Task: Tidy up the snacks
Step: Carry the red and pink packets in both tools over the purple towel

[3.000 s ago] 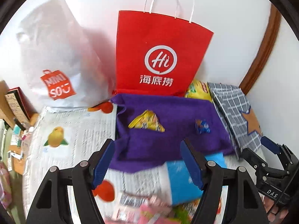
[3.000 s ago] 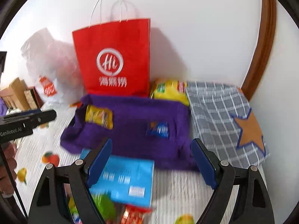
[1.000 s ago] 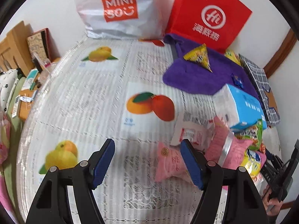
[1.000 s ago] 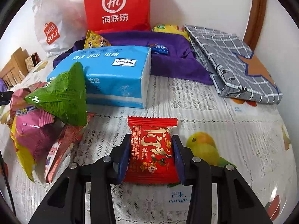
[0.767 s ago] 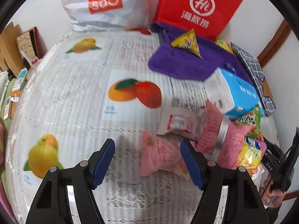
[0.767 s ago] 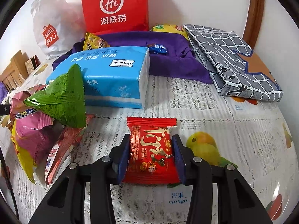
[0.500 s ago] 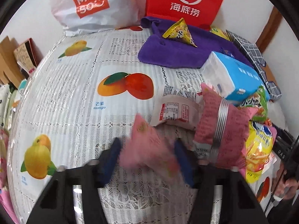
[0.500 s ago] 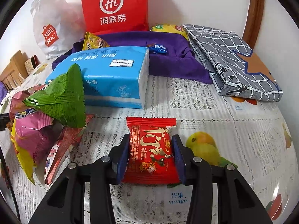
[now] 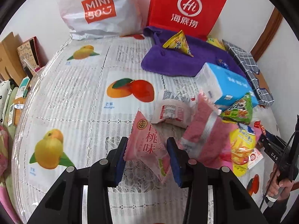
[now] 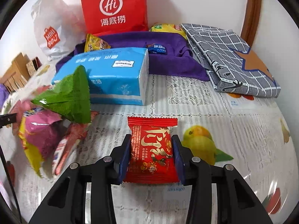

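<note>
A pink peach-flavour snack packet (image 9: 147, 140) stands tilted between the pads of my left gripper (image 9: 146, 145). Its jaws are closing and both pads press on the packet. My right gripper (image 10: 151, 143) is shut on a red snack packet (image 10: 151, 149) just above the fruit-print tablecloth (image 10: 205, 112). A pile of loose snacks (image 9: 207, 136) lies right of the left gripper, with a green triangular packet (image 10: 71, 95) on it. Further back, a purple cloth (image 9: 177, 63) carries a yellow triangular packet (image 9: 178, 43) and a small blue packet (image 10: 156, 49).
A blue tissue pack (image 10: 112, 74) lies before the purple cloth. A red paper bag (image 9: 186, 9) and a white plastic bag (image 9: 97, 9) stand against the wall. A grey checked bag (image 10: 229, 59) lies at the right. Boxes (image 9: 13, 56) crowd the table's left edge.
My left gripper slid over to the pink packet and its jaws closed in on it, tipping it up. The right gripper kept still, holding the red packet.
</note>
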Motion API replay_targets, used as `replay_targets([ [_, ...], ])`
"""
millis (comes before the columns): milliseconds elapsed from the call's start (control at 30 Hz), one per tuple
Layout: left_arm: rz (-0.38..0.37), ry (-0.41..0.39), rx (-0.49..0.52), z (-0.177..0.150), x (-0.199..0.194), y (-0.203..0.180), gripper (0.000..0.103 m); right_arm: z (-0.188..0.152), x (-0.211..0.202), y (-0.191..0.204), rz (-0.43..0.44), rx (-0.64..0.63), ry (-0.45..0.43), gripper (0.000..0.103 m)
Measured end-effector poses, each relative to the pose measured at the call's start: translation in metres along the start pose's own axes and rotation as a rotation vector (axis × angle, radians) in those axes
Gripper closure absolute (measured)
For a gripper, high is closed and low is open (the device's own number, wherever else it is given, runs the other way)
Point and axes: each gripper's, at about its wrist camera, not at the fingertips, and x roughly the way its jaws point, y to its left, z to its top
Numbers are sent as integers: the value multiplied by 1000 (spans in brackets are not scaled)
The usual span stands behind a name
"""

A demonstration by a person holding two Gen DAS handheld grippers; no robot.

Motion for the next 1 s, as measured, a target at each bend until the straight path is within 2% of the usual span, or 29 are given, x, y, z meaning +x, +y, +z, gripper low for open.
replay_targets([
  [200,-22,-38,8,4,-21,-11,63,3,-27,-3,-15,-1,-36,61],
  [433,-62,-78,71,18,-41,-49,63,15,-53,-6,-40,-16,-51,61],
  [600,-109,-85,99,35,-44,-77,63,29,-69,-4,-39,-28,-78,61],
  [767,-138,-85,121,51,-41,-105,63,49,-80,-3,5,-4,-102,61],
  [1000,-162,-88,146,72,-39,-130,63,74,-91,3,12,-27,-150,61],
])
